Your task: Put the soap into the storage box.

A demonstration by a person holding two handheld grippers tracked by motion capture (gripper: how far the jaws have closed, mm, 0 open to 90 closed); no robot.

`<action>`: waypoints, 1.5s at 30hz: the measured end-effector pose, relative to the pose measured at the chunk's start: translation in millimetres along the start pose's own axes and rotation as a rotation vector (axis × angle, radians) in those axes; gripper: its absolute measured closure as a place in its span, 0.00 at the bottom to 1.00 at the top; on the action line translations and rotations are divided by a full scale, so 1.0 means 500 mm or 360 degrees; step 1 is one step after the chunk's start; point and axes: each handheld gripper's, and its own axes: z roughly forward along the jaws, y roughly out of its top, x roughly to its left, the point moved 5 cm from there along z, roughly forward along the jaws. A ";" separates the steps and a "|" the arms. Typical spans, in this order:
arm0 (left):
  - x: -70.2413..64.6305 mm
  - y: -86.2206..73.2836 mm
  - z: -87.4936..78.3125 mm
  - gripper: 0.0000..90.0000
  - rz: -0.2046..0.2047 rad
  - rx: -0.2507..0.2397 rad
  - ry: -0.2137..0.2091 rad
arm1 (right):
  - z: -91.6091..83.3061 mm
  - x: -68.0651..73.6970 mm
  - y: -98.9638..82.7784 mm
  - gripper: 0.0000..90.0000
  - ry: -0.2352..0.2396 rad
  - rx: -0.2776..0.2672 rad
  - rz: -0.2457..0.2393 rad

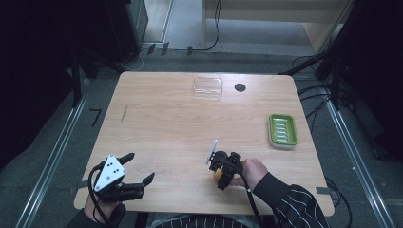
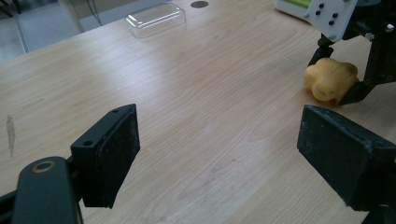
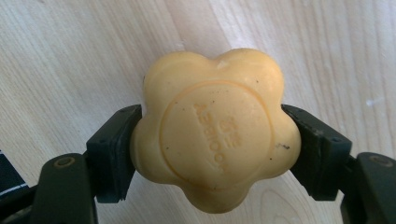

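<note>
Near the front edge of the bench [image 1: 157, 118], right of centre, my right hand-held gripper [image 1: 222, 172] is clamped on a yellow flower-shaped soap bar [image 3: 215, 128]; in the right gripper view both black pads press its opposite sides, and raised lettering shows on its round face. From the left gripper view I see the soap [image 2: 330, 79] low against the wood, though I cannot tell whether it touches the surface. My left hand-held gripper [image 1: 140, 166] hangs at the near left corner with its jaws wide apart and nothing between them, only bare wood grain. At the right side sits a green soap dish [image 1: 283, 130] with a ribbed floor, well apart from the soap. Far across, a clear plastic lid [image 1: 207, 87] lies just left of a dark round grommet [image 1: 240, 87].
</note>
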 end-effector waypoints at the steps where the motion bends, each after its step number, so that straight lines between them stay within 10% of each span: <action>1: 0.000 0.000 0.000 0.15 0.0001 0.0000 -0.0001 | 0.000 -0.003 -0.002 0.29 -0.0001 -0.0005 0.0002; 45: 0.003 0.005 0.014 0.15 0.0004 0.0006 -0.0020 | -0.027 -0.125 -0.129 0.29 -0.0099 -0.0052 0.0455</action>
